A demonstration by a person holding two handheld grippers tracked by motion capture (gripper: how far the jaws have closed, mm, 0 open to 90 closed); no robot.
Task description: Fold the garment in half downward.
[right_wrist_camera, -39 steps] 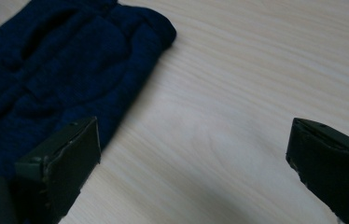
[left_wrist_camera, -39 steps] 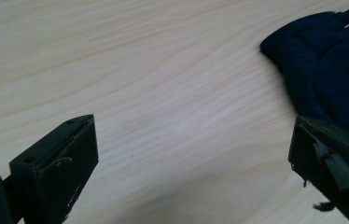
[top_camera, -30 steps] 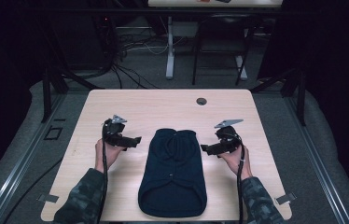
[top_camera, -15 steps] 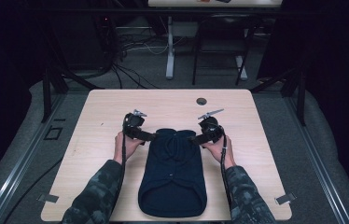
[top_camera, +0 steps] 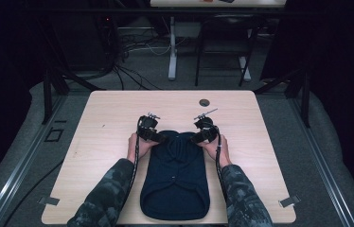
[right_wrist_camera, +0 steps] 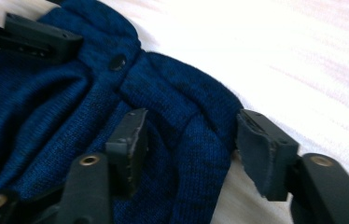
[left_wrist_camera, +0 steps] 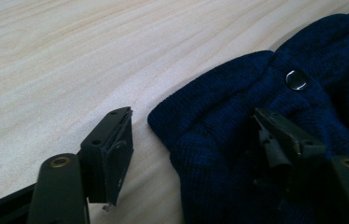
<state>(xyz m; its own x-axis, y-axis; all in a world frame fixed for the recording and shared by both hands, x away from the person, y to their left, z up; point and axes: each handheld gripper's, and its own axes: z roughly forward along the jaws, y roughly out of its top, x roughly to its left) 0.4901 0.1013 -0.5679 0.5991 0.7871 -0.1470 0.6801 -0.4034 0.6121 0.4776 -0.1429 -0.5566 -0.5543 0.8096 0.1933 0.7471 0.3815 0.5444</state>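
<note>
A dark blue knitted garment (top_camera: pixel 175 179) lies flat on the wooden table (top_camera: pixel 109 118), its far end between my hands. My left gripper (top_camera: pixel 158 137) is at the far left corner. In the left gripper view (left_wrist_camera: pixel 189 126) one jaw rests on bare wood beside the garment (left_wrist_camera: pixel 219 93) and the other lies on the knit near a snap button (left_wrist_camera: pixel 296 80). My right gripper (top_camera: pixel 199 137) is at the far right corner. In the right gripper view (right_wrist_camera: pixel 191 121) a fold of garment (right_wrist_camera: pixel 46 107) sits between the jaws. Both pairs of jaws have just been closing.
A round cable hole (top_camera: pixel 204 102) sits near the table's far edge. Bare wood lies to both sides of the garment. Beyond the table are desk legs (top_camera: pixel 172 47) and cables (top_camera: pixel 132 71) on the floor. Camouflage sleeves (top_camera: pixel 109 194) come in from the bottom.
Both hands have moved inward and forward from the table's sides to the garment's far corners. Both pairs of jaws have narrowed around the fabric.
</note>
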